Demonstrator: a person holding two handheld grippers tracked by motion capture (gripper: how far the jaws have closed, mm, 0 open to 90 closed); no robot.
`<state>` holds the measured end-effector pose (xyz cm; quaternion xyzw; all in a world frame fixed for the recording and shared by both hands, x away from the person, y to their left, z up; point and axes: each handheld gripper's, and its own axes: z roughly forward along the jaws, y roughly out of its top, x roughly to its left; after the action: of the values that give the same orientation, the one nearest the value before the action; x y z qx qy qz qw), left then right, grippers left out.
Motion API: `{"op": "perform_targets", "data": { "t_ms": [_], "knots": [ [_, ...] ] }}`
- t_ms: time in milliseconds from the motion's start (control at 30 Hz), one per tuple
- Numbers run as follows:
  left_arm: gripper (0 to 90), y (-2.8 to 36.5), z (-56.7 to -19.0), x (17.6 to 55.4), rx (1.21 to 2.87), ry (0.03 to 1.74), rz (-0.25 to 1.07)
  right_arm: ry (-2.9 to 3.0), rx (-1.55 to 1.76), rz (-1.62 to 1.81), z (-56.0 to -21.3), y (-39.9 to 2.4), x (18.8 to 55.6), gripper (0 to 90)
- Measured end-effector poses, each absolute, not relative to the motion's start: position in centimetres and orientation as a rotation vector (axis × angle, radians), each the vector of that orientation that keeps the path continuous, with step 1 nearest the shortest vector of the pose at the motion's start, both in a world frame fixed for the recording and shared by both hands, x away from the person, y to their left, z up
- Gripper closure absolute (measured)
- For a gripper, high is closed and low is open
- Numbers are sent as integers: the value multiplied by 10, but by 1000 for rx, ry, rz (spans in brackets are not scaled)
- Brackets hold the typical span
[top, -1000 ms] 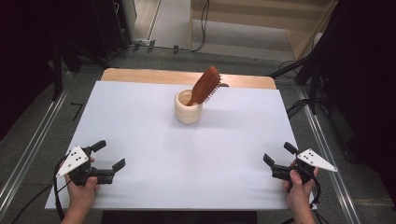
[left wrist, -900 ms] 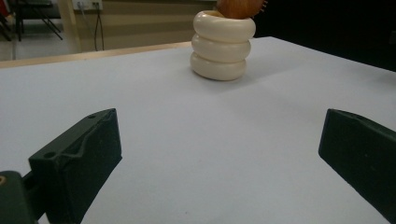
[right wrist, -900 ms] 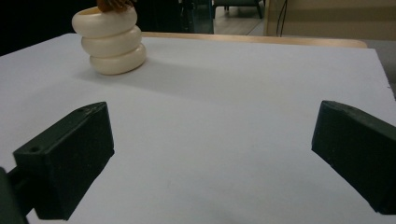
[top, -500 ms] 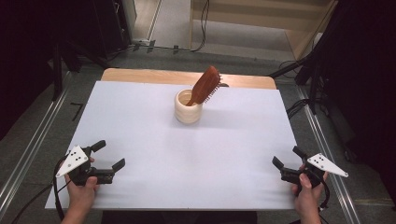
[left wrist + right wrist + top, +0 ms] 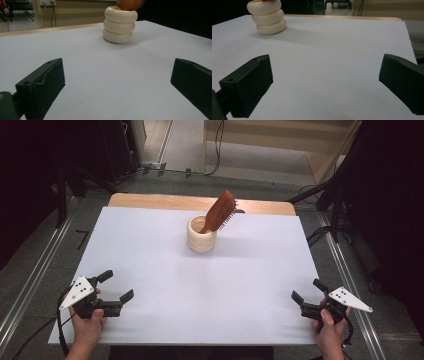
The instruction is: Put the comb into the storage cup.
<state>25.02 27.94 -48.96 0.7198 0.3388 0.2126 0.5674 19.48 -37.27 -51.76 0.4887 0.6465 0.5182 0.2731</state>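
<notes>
The fingers (image 5: 42,82) of the left gripper (image 5: 116,287) are spread wide with nothing between them, and the fingers (image 5: 247,88) of the right gripper (image 5: 307,293) are spread wide and empty too. Both grippers sit low at the near corners of the table, well apart from each other. The brush (image 5: 218,212) is far ahead of the fingers, up the middle of the table, standing in a cup (image 5: 201,235). From the left gripper it is ahead and to the right; from the right gripper it is ahead and to the left. The brush leans to one side, with its handle down in the cup and its wide brown head sticking out over the rim. It looks like wood, so it is likely hard, stiff and light, and maybe a bit smooth and slippery on its back. The bristles on one side are bumpy, so the flat edges of the head, just above the rim, look like the best place to pinch. The cup looks like three cream rings stacked up; it may be light and could tip or slide if the brush is pulled sideways, so a lift straight up seems safer. A white sheet (image 5: 150,265) covers the table under the fingers, flat and bare, with a strip of wood (image 5: 150,200) showing at the far edge. Past the table the room is dark, with a grey floor (image 5: 185,145) and some cables.
</notes>
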Motion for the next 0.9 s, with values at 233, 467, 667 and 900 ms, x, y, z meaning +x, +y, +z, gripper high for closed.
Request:
{"op": "perform_targets", "data": {
  "t_ms": [233,467,667,900],
  "knots": [
    [0,282,-490,251,1675,808,491,1760,1306,1380,-519,-370,197,0],
    [0,281,-490,251,1674,807,495,1783,1305,1359,-520,-367,199,0],
    [0,281,-490,251,1673,810,498,1799,1301,1348,-520,-365,200,0],
    [0,281,-490,251,1677,812,502,1802,1300,1345,-520,-364,200,0]
  ]
}}
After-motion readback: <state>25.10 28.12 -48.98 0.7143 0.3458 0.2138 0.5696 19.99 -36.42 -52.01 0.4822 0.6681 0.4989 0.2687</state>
